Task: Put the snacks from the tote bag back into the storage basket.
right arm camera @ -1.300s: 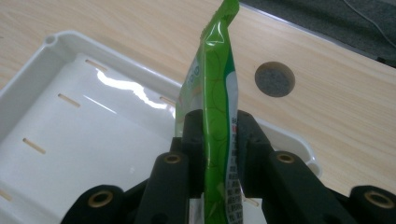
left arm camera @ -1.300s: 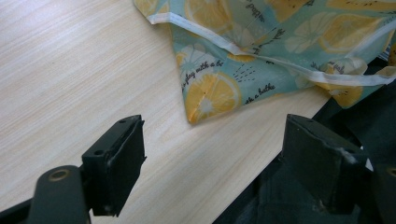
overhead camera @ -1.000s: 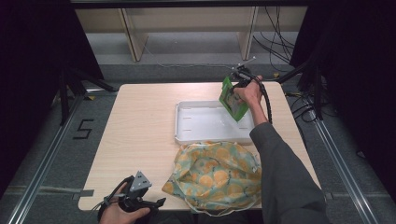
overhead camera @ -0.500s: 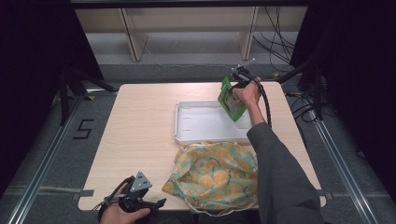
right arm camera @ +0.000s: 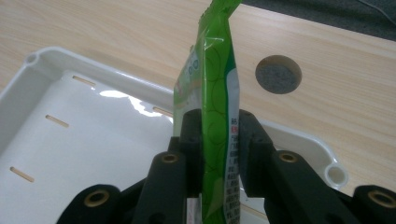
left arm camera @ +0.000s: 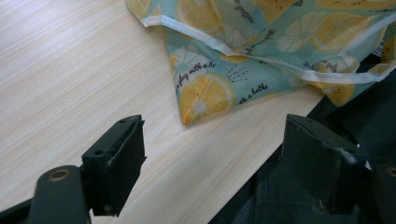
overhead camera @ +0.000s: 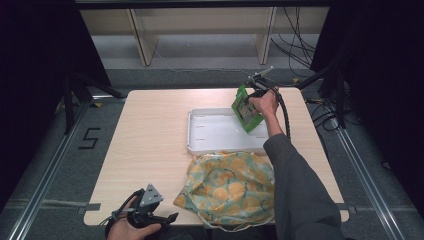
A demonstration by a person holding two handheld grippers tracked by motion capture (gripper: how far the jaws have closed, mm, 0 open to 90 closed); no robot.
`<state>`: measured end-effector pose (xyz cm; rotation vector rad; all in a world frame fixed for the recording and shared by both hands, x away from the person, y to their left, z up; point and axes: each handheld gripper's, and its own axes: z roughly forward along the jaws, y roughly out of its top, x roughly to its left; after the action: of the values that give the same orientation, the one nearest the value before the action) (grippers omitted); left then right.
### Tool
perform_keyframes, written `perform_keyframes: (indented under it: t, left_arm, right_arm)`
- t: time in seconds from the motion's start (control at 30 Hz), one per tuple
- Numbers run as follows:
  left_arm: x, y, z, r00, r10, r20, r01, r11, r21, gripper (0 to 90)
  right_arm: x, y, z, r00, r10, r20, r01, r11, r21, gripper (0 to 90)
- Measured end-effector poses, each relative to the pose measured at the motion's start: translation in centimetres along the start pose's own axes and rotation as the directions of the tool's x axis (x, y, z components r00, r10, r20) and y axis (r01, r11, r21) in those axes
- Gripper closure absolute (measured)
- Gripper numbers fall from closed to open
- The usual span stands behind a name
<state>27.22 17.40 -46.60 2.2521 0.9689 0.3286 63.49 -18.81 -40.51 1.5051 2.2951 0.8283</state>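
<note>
Right gripper (right arm camera: 217, 135) clamped on green packet (right arm camera: 215, 79), jaws pressed flat against both faces, packet standing on edge between them. Held above far right corner of white tray (overhead camera: 210, 145), tilted in high view, clear of the tray floor. Tray shallow, slotted base, sitting mid-table on light wood table (overhead camera: 150, 130). Round grommet hole (right arm camera: 278, 74) in tabletop just beyond tray rim. Left gripper (left arm camera: 212, 154) wide open, nothing between jaws, parked at near table edge. Lemon-print fabric bag (left arm camera: 261, 51) just ahead of those jaws, not touching; lies between tray and near edge, under right sleeve (overhead camera: 300, 190).
</note>
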Motion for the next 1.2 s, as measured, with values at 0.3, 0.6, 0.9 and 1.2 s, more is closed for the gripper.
perform_keyframes:
  t: [0.3,0.6,0.9,1.2]
  left_arm:
    - [0.0,0.0,0.0,1.0,0.005,0.001,-0.005,1.0,0.001,21.0]
    - [0.0,0.0,0.0,1.0,0.004,0.0,-0.004,1.0,0.0,21.0]
    - [0.0,0.0,0.0,1.0,0.006,0.003,-0.006,1.0,0.001,21.2]
    - [-0.2,0.0,0.1,0.9999,-0.014,0.007,0.014,0.9999,0.0,21.1]
  right_arm:
    - [-0.2,-0.2,-0.3,0.9982,0.059,-0.008,-0.059,0.998,0.019,73.6]
    - [-0.6,-0.7,0.1,0.9963,0.086,-0.009,-0.085,0.996,0.032,68.6]
    - [-1.4,-1.3,0.2,0.9939,0.11,-0.008,-0.11,0.993,0.033,66.7]
    - [-2.0,-1.7,0.2,0.992,0.126,0.009,-0.126,0.991,0.041,66.6]
